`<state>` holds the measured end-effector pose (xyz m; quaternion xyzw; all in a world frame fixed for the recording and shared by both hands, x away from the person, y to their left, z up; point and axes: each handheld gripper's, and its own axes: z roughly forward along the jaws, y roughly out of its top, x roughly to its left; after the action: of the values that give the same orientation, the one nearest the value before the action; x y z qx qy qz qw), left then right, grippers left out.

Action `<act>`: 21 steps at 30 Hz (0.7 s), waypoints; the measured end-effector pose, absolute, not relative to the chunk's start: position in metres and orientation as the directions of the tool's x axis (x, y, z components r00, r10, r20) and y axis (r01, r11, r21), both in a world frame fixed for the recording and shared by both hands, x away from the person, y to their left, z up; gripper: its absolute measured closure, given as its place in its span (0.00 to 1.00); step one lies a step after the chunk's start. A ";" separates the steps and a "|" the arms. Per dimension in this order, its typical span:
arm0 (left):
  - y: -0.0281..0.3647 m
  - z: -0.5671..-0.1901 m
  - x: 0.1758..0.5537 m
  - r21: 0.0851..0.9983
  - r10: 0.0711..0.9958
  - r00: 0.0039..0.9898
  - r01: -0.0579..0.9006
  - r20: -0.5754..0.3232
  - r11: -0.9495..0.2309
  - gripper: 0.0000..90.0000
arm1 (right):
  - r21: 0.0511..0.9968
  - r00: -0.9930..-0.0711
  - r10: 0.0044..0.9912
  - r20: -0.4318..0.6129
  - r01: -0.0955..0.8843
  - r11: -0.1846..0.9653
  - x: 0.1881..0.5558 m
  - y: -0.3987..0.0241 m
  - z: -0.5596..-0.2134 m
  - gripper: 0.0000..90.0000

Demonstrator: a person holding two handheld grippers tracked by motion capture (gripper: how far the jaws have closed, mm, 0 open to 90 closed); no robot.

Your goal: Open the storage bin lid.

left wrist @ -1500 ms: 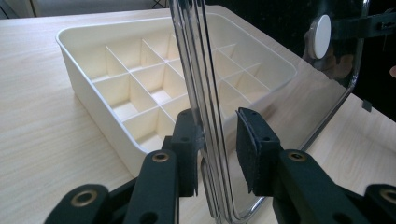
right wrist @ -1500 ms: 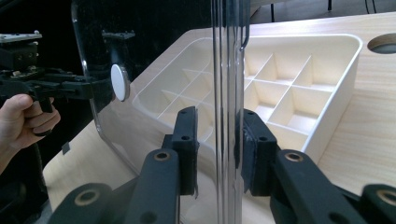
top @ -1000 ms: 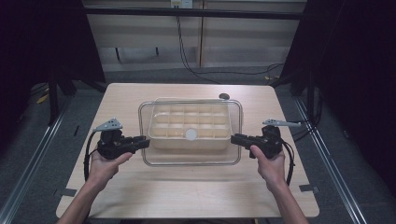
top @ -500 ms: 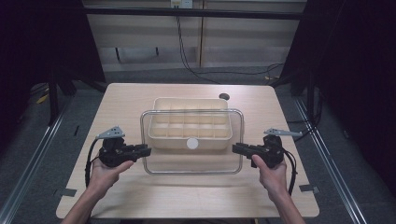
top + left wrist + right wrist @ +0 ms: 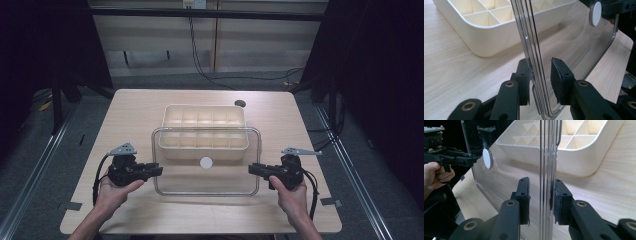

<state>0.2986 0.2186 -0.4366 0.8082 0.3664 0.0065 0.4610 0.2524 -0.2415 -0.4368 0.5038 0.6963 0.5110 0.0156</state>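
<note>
Clear lid [image 5: 206, 179] carried by both ends over the table [image 5: 145, 107], just in front of the tray [image 5: 205, 131]

The lid could slip or twist out: each grip is only a narrow pinch on a slick rim, and in both gripper views one pad seems to stand slightly off it; uneven lowering would tilt it into the tray wall. The left gripper [image 5: 155, 171] is closed on the lid's left edge, the right gripper [image 5: 255, 169] closed on its right edge. Both hands come in low from the near side, grippers level and pointing inward at each other
</note>
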 end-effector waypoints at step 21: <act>0.227 -0.455 0.270 0.706 0.594 0.727 0.618 -0.344 -0.347 0.77 | 0.666 -0.471 0.723 0.505 0.746 0.021 0.232 -0.230 -0.465 0.76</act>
<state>0.2705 0.2274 -0.4550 0.8206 0.3690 -0.0136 0.4361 0.2318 -0.2305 -0.4652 0.5142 0.7142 0.4747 -0.0118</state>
